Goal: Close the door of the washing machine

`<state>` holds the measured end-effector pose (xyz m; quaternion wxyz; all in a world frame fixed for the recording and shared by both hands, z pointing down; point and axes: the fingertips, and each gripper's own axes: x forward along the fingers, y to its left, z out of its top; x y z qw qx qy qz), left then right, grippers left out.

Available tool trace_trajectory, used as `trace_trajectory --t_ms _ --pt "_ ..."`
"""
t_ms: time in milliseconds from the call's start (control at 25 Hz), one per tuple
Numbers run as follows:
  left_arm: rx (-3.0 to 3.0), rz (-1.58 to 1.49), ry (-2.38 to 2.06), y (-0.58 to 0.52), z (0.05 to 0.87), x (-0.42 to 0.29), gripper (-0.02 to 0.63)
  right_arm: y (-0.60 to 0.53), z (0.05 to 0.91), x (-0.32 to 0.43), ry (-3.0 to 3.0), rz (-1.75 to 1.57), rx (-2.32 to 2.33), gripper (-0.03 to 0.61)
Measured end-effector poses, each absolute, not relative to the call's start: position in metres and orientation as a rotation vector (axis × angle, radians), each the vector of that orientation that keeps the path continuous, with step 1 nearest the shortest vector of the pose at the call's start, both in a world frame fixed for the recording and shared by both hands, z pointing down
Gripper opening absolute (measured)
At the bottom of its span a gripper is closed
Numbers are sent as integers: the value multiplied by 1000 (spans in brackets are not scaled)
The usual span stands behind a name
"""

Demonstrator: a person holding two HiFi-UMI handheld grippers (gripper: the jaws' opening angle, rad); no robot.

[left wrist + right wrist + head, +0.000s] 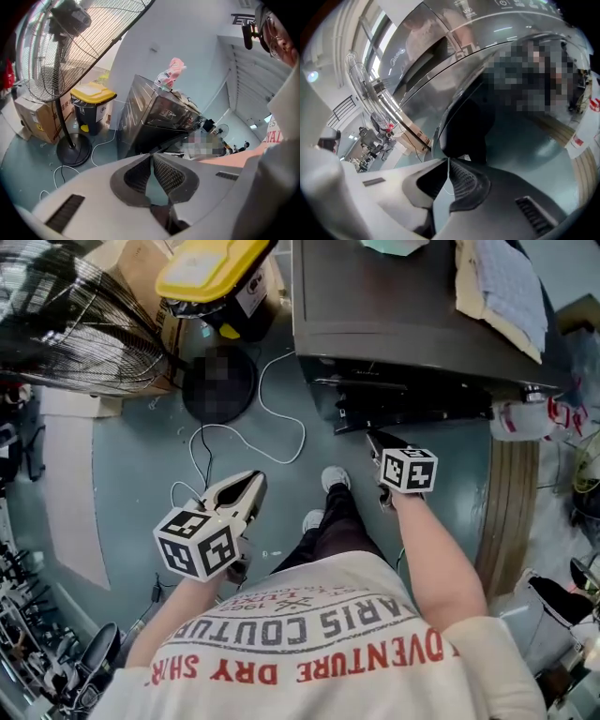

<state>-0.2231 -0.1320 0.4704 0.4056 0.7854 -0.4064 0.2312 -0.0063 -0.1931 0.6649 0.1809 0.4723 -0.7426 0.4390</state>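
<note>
The dark grey washing machine (394,306) stands ahead of me, its door (412,413) swung out at its front, low over the floor. My right gripper (372,439) is shut with nothing between its fingers, and its tips sit right at the door's left edge. In the right gripper view the glossy curved door (511,131) fills the picture just beyond the right gripper (449,160); whether they touch I cannot tell. My left gripper (257,480) hangs over the floor well left of the door, shut and empty. The left gripper view shows the machine (154,117) beyond the left gripper (152,157).
A standing fan (66,324) with its round base (217,382) is at the left, beside a yellow-lidded bin (211,268) and a cardboard box (35,117). A white cable (272,418) loops across the floor. Cloths (506,287) lie on the machine. The person's shoes (333,482) are between the grippers.
</note>
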Motion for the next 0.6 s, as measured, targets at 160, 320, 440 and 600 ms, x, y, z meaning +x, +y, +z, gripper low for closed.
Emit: trace_trajectory --t_ms 160,320,440,600 --pt "1961 579 -1030 -136 475 -228 43 -211 665 -2 -2066 1299 1435 25" --pt "1936 578 -1036 -140 484 -236 43 -219 668 -7 -2056 1315 1454 21" --pt "1923 580 -1035 -144 491 -240 43 -224 665 -2 -2072 1300 1531 20" --pt "1925 583 -1037 -149 492 -246 43 -227 662 0 -2065 1283 1638 20"
